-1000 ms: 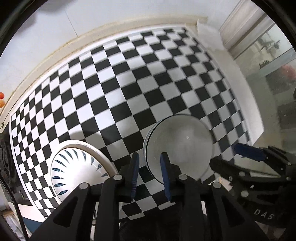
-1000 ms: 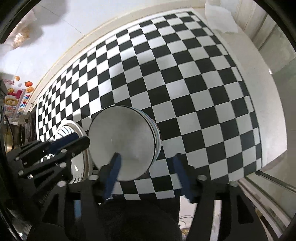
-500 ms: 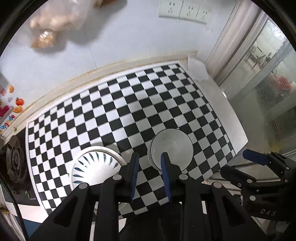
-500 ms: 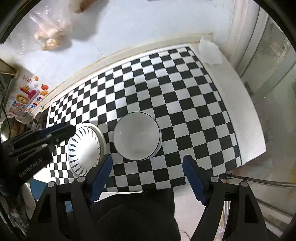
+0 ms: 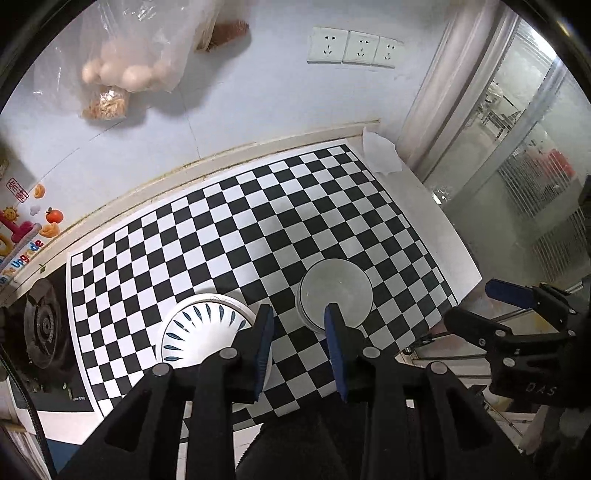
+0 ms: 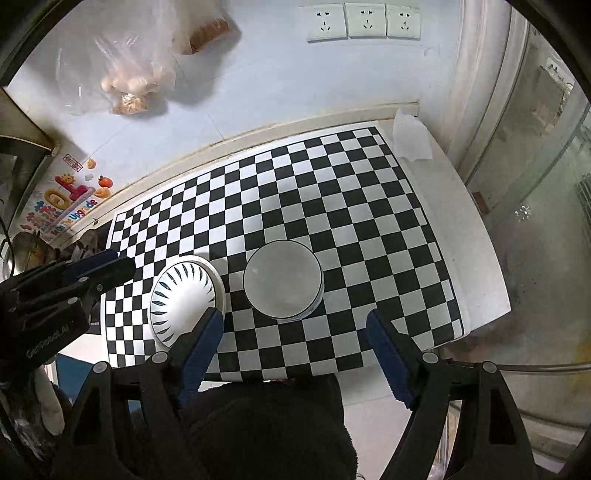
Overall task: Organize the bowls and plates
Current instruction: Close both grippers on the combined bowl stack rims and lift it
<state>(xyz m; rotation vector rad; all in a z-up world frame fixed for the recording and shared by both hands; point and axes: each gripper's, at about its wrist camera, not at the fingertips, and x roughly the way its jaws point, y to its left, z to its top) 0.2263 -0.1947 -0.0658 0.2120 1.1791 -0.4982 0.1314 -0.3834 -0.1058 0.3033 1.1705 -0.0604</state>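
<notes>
The left gripper [image 5: 299,341] hides the near rim of the patterned plate stack [image 5: 205,332], its jaws empty with a narrow gap. The right gripper [image 6: 295,343] is spread wide, holding nothing. Just right of the patterned plate stack, the plain bowl stack [image 6: 282,278] rests on the checkered mat [image 6: 332,192], beyond which wall sockets [image 6: 364,20] and hanging bags [image 5: 122,59] show.

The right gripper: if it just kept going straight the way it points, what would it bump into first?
Most likely the plain white stack of dishes on the checkered mat; it sits centred beyond the open right gripper. Depth is hard to judge through this lens.
</notes>
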